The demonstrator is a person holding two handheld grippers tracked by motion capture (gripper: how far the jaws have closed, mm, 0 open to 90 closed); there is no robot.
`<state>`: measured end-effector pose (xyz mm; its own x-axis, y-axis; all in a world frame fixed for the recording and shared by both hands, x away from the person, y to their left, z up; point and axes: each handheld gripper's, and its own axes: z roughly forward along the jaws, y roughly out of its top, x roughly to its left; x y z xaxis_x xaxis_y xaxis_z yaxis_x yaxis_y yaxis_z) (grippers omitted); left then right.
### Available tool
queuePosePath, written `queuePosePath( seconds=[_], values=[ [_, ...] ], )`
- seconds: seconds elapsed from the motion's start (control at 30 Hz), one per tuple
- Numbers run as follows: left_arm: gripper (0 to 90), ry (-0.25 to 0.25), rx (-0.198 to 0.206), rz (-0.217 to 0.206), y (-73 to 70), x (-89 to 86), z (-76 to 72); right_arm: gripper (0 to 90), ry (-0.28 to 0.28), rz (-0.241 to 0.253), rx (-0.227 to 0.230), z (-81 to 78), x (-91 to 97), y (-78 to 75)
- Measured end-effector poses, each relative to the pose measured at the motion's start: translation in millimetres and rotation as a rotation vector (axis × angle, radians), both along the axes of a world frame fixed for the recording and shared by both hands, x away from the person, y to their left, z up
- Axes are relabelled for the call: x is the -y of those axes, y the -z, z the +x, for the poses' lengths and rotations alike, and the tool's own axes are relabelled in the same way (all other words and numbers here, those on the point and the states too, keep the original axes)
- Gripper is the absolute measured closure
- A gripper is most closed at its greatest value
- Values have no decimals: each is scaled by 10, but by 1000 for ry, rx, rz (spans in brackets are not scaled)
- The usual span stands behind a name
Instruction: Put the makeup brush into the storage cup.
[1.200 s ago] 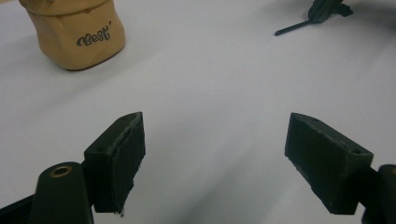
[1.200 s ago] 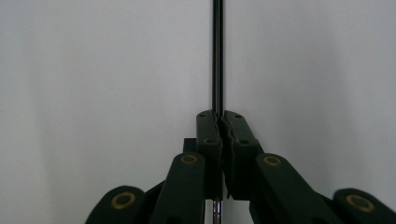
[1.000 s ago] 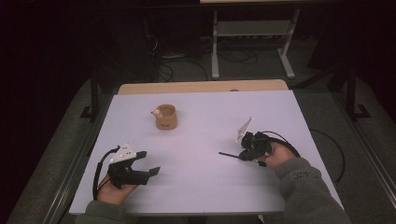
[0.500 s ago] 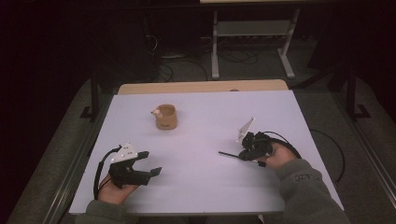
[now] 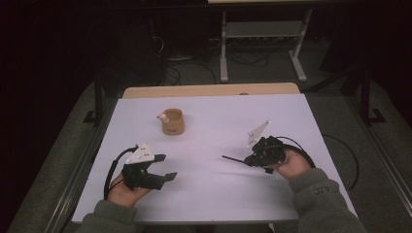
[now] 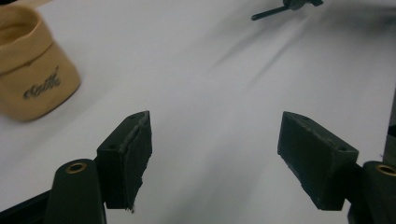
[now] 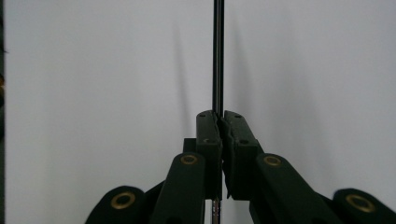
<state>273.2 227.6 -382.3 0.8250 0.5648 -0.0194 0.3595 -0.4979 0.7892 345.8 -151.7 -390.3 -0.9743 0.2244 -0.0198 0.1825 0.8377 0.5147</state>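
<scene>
The right gripper (image 5: 245, 159) is clamping a thin dark rod (image 7: 218, 56) between its closed jaws, the rod sticking out over the white table (image 5: 218, 204), while the left gripper (image 5: 163, 167) is holding its jaws wide with nothing between them, having just been closing slightly. The tan pouch (image 5: 172, 122) is sitting untouched toward the far left of the table, well apart from both, so the work seems barely begun. The rod's far end is running off the right gripper view, and what the pouch is holding is hard to make out.

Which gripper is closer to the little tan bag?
Left. The left gripper sits just below the bag, jaws open. The right gripper, shut on a thin rod, is farther off to the bag's right.
</scene>
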Motion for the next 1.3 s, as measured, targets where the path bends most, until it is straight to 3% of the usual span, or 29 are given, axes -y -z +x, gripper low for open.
queuePosePath(
  seconds=[0.1,0.2,0.27,0.67,0.9,1.03,1.1,1.2,1.3],
  values=[
    [275,60,14,24,-91,137,9,852,-13,19,1,-48,-42,-54],
    [289,75,15,26,-128,198,-1,852,-37,27,5,-91,-108,-102],
    [295,112,25,52,-187,291,4,851,-59,30,13,-120,-171,-126],
    [399,231,33,128,-268,579,19,851,-174,22,35,-250,-586,-231],
    [493,301,-6,187,-274,700,50,851,-220,18,35,-285,-782,-246],
    [605,344,-45,228,-247,770,62,851,-244,9,31,-306,-874,-235],
    [646,380,-52,289,-236,800,79,851,-258,6,30,-320,-913,-226],
    [677,397,-74,329,-193,857,81,851,-278,-2,32,-335,-962,-216],
    [720,384,-108,312,-151,881,80,851,-289,-18,32,-359,-995,-209]
  ],
)
